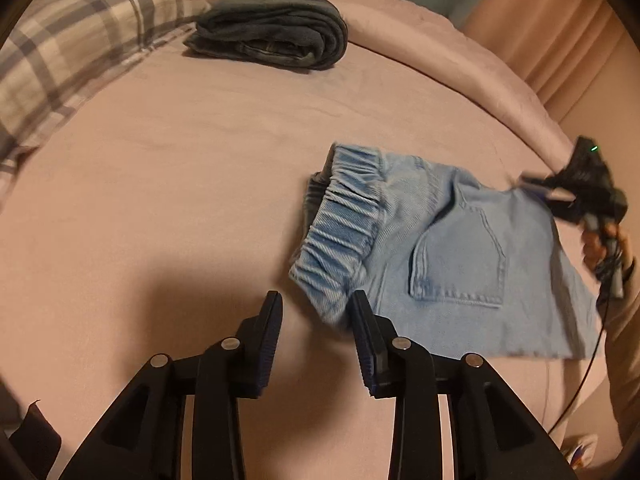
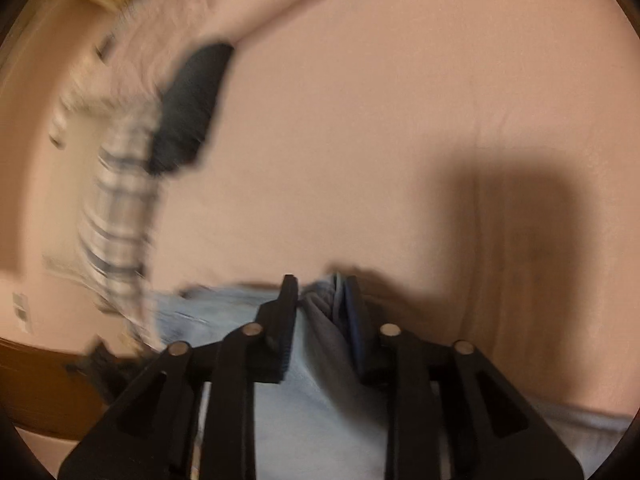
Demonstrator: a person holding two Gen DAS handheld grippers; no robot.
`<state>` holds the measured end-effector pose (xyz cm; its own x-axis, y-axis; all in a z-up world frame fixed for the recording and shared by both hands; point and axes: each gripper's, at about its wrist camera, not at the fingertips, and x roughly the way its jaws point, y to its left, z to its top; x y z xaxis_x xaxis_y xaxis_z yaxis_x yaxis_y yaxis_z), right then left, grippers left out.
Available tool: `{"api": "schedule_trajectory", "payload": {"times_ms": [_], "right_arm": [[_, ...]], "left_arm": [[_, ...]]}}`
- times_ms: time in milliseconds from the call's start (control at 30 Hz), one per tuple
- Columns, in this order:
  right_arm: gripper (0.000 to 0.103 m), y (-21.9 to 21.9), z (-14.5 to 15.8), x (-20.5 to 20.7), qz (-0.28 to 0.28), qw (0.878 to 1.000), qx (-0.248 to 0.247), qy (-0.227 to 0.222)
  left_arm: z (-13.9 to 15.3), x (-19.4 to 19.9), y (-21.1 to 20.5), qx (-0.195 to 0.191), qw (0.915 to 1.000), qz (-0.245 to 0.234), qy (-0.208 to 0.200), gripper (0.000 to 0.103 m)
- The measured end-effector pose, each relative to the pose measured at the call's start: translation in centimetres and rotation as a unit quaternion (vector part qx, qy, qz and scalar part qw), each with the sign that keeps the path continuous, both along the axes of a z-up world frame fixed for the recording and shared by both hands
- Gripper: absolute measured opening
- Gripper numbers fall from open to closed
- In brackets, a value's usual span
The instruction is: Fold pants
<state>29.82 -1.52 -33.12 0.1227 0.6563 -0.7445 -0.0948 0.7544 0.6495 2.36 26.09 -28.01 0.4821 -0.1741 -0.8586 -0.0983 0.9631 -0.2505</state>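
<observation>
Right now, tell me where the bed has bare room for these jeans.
Free: the pink bedspread between the plaid pillow, dark folded pants and light jeans. Crowded: far-left corner, and around the right gripper.

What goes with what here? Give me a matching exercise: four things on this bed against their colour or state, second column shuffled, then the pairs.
Column one:
1. pants
2. left gripper
3. folded garment
4. pillow

Column two:
A. plaid pattern
B. dark, stacked near the far edge of the bed
C. light blue denim, elastic waistband
D. fingers spread, nothing between them

Pairs: 1-C, 2-D, 3-B, 4-A
</observation>
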Motion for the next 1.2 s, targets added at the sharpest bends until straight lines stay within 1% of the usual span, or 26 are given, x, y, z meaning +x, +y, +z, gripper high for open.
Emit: {"api": "schedule_trajectory", "payload": {"times_ms": [33,67,100,133,200,233,300,333,400,433,467,567,600,667,700,767,867,900,967,1000,1033,1067,1100,1133,1167,1200], "right_arm": [[0.038,-0.9,1.3,-0.2,-0.009,1.000,-0.002,-0.022],[0.042,-2.2,3.2,-0.8,-0.023,0.997,-0.032,-0.063],[0.043,-3.2,4.5,-1.5,-0.027,0.994,-0.054,-0.090],[0.044,-4.2,5.3,-2.5,-0.029,0.992,-0.061,-0.103],[0.044,-5.2,5.1,-5.2,-0.006,0.997,-0.017,-0.080],[0.044,-5.0,4.5,-6.2,0.008,0.997,-0.013,-0.073],[0.044,-3.9,2.4,-9.4,0.058,0.994,-0.058,-0.067],[0.044,-3.3,1.4,-10.8,0.080,0.992,-0.073,-0.064],[0.044,-1.8,-1.3,-13.7,0.126,0.986,-0.101,-0.036],[0.044,-1.7,-1.6,-14.8,0.132,0.984,-0.113,-0.047],[0.044,-1.8,-1.3,-15.7,0.140,0.980,-0.121,-0.072],[0.044,-1.1,-0.9,-17.4,0.178,0.969,-0.154,-0.076],[0.046,-1.3,-0.6,-17.3,0.182,0.969,-0.152,-0.070],[0.047,-1.9,-0.3,-16.4,0.173,0.978,-0.107,-0.039],[0.045,-2.8,0.3,-15.7,0.161,0.983,-0.076,-0.031],[0.046,-4.3,1.7,-15.1,0.137,0.986,-0.069,-0.066],[0.050,-7.5,3.3,-13.2,0.097,0.981,-0.116,-0.119],[0.050,-8.2,3.4,-12.6,0.088,0.980,-0.131,-0.124],[0.050,-9.6,3.2,-11.7,0.073,0.979,-0.146,-0.122],[0.050,-10.1,2.8,-11.1,0.069,0.979,-0.153,-0.118],[0.050,-10.2,2.6,-11.0,0.069,0.978,-0.159,-0.118],[0.050,-11.6,2.2,-11.4,0.069,0.977,-0.162,-0.117],[0.050,-11.7,1.8,-11.3,0.069,0.978,-0.163,-0.112],[0.050,-12.1,1.5,-11.1,0.069,0.978,-0.163,-0.108],[0.050,-12.1,1.2,-11.0,0.069,0.979,-0.161,-0.104],[0.050,-12.0,0.8,-11.1,0.070,0.980,-0.160,-0.099]], "left_arm": [[0.7,-0.7,0.0,0.018,0.9998,-0.002,0.002,0.034],[1.4,-1.4,-0.1,0.035,0.9994,-0.007,0.000,0.034],[2.5,-2.3,-0.1,0.047,0.9988,-0.014,-0.006,0.034],[3.2,-2.7,-0.2,0.050,0.9986,-0.016,-0.011,0.034],[4.9,-2.9,-1.1,0.055,0.9976,-0.032,-0.028,0.034],[5.7,-2.4,-2.2,0.059,0.9963,-0.048,-0.040,0.034],[6.6,-0.7,-4.4,0.050,0.9941,-0.078,-0.056,0.035],[6.8,0.6,-6.1,0.038,0.9922,-0.100,-0.063,0.039],[6.5,3.3,-9.8,0.032,0.9869,-0.143,-0.067,0.039],[6.1,4.5,-11.2,0.032,0.9846,-0.158,-0.066,0.039],[5.6,6.2,-13.1,0.024,0.9814,-0.180,-0.061,0.039],[4.5,10.4,-17.1,0.002,0.9728,-0.226,-0.051,0.039],[4.2,12.3,-18.8,0.003,0.9673,-0.248,-0.051,0.039],[3.7,14.8,-20.8,0.015,0.9581,-0.281,-0.050,0.041],[3.0,16.6,-21.9,0.011,0.9541,-0.297,-0.032,0.043],[1.8,18.8,-22.8,-0.008,0.9490,-0.315,-0.004,0.044],[-0.6,22.1,-23.4,-0.024,0.9450,-0.322,0.051,0.044],[-0.8,22.1,-23.4,-0.033,0.9439,-0.324,0.057,0.045],[-1.7,22.3,-23.2,-0.086,0.9316,-0.343,0.085,0.046],[-2.1,22.4,-23.3,-0.107,0.9239,-0.353,0.100,0.050],[-2.5,22.4,-23.5,-0.115,0.9174,-0.365,0.109,0.055],[-2.7,22.3,-23.6,-0.110,0.9163,-0.369,0.109,0.055],[-3.1,22.4,-23.6,-0.102,0.9194,-0.363,0.112,0.055],[-3.4,22.4,-23.5,-0.107,0.9198,-0.359,0.117,0.051],[-3.4,22.3,-23.3,-0.111,0.9229,-0.352,0.110,0.042],[-3.0,22.1,-23.3,-0.106,0.9264,-0.349,0.094,0.022]]}}
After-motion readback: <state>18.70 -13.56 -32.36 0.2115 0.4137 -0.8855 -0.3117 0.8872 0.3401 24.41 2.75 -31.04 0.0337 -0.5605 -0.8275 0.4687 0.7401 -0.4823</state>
